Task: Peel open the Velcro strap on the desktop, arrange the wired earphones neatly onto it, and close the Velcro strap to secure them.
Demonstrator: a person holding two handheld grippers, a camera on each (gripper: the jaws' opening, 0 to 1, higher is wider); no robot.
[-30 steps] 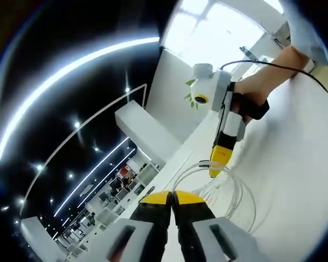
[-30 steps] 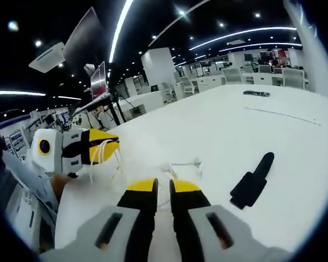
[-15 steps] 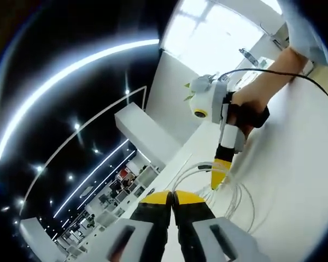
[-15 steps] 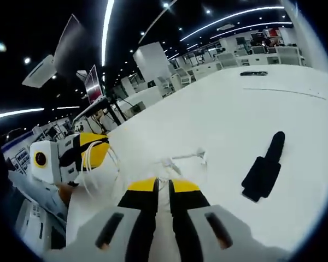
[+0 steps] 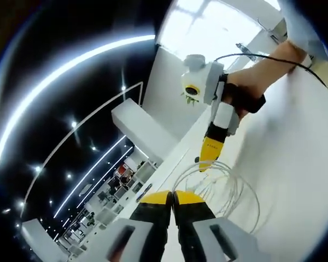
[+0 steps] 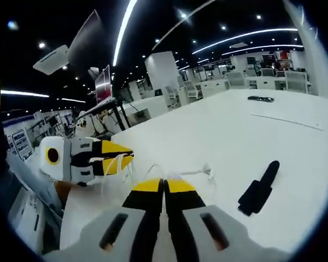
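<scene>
White earphone cable (image 5: 229, 188) hangs in loose loops above the white desktop (image 5: 295, 164). My left gripper (image 5: 173, 195) is shut on the coil at its near side. My right gripper (image 5: 204, 164), held by a hand (image 5: 251, 93), meets the far side of the loops with its yellow tips. In the right gripper view, my right gripper (image 6: 164, 183) has its jaws pressed together where the cable (image 6: 199, 172) runs in. The left gripper (image 6: 128, 156) holds white loops at the left. The black Velcro strap (image 6: 258, 191) lies flat on the desktop (image 6: 229, 125), right of my right gripper.
A small dark object (image 6: 261, 99) and a thin line (image 6: 287, 121) lie far back on the desktop. A monitor on a stand (image 6: 103, 83) rises beyond the left edge. Office desks and chairs fill the background.
My right gripper's jaws have gone from slightly apart to fully together. Both views have shifted a little with the hands; the strap has stayed flat on the desktop.
</scene>
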